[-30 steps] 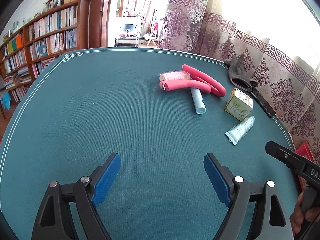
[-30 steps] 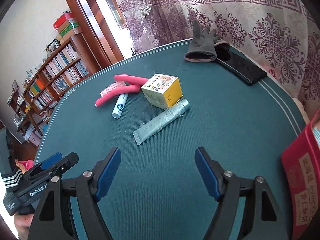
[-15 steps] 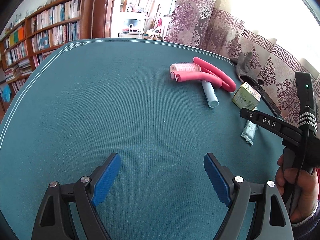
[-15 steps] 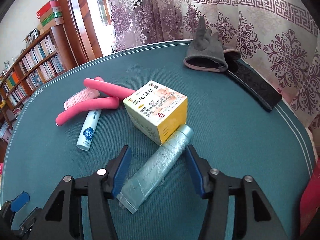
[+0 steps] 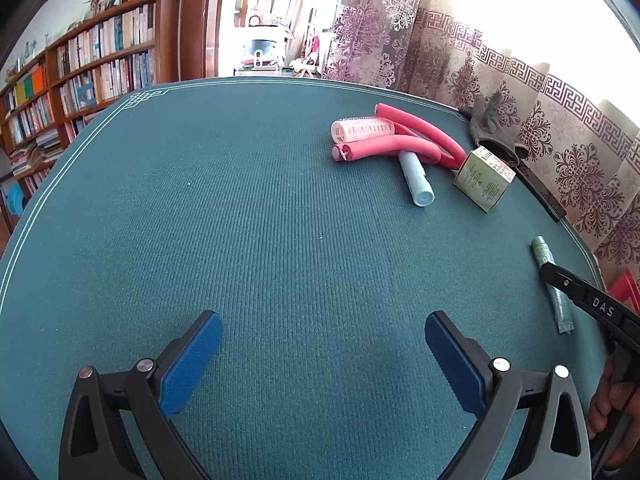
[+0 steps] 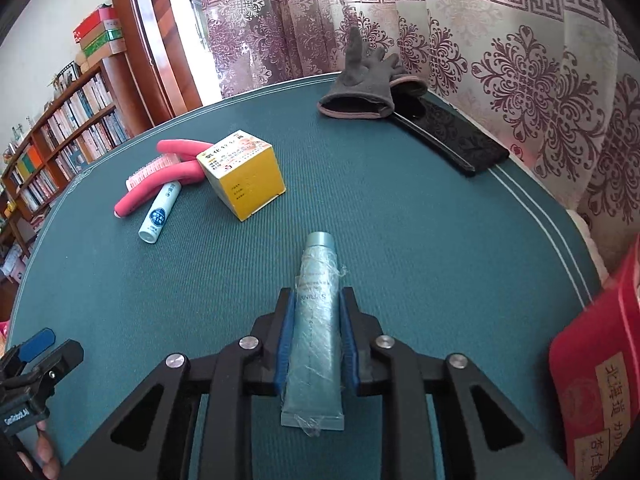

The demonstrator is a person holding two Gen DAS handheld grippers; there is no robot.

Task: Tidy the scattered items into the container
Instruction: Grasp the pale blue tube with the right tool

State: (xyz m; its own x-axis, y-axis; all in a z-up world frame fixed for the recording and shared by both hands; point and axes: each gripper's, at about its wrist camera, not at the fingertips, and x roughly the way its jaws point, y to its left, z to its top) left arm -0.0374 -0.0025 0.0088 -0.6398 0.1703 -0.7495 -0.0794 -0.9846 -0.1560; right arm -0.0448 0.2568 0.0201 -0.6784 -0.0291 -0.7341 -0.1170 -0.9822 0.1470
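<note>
My right gripper (image 6: 315,300) is shut on a pale blue tube (image 6: 316,316) in clear wrap, its cap pointing away from me; the tube also shows in the left wrist view (image 5: 554,284). A yellow and white box (image 6: 242,170), a small white tube (image 6: 159,214), pink foam rollers (image 6: 160,188) and a pink hair curler (image 5: 362,129) lie on the green table (image 5: 240,220). My left gripper (image 5: 324,344) is open and empty over bare cloth. A red container (image 6: 596,384) stands at the right edge.
A grey glove (image 6: 366,84) and a black phone (image 6: 452,140) lie at the table's far right edge by the curtain. Bookshelves (image 5: 80,76) stand beyond the table's left side.
My right gripper has closed on the pale blue tube and swung it right, away from the box. The left gripper has stayed open and hardly moved.
</note>
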